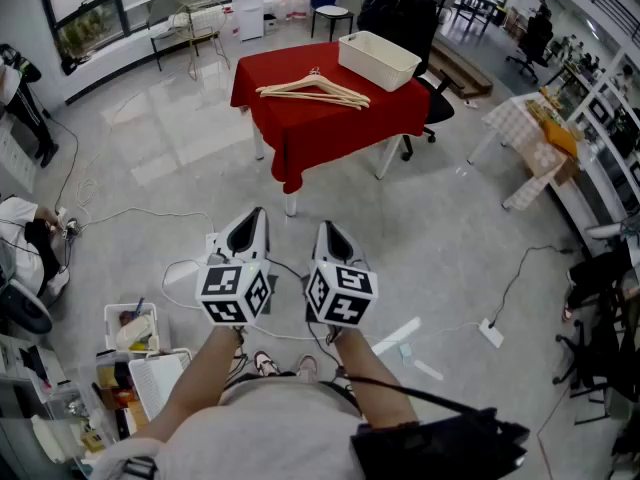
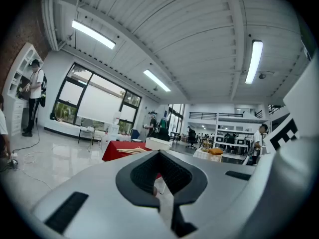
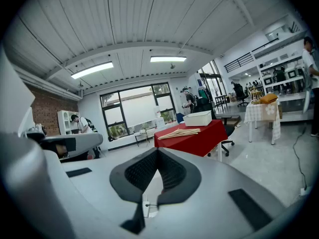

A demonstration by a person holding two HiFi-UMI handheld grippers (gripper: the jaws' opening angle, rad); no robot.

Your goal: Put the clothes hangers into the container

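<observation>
The wooden clothes hangers (image 1: pixel 315 90) lie piled on the red tabletop (image 1: pixel 330 123) at upper centre of the head view, just left of the white container (image 1: pixel 378 60). Well below them in the frame, the left gripper (image 1: pixel 255 214) and right gripper (image 1: pixel 326 227) hang side by side, their fingers (image 3: pixel 140 171) clenched on nothing.

Level: bright, even, white | Sources: ceiling strip lamps (image 2: pixel 93 34), tall windows (image 3: pixel 137 108) | Glare: lamps blown out; pale window reflections on glossy floor (image 1: pixel 185 118) | Shadows: soft, faint | Distortion: strong fisheye, black corners in both gripper views; head view bowed at edges | Focus: distance sharp, nearest foreground slightly soft
</observation>
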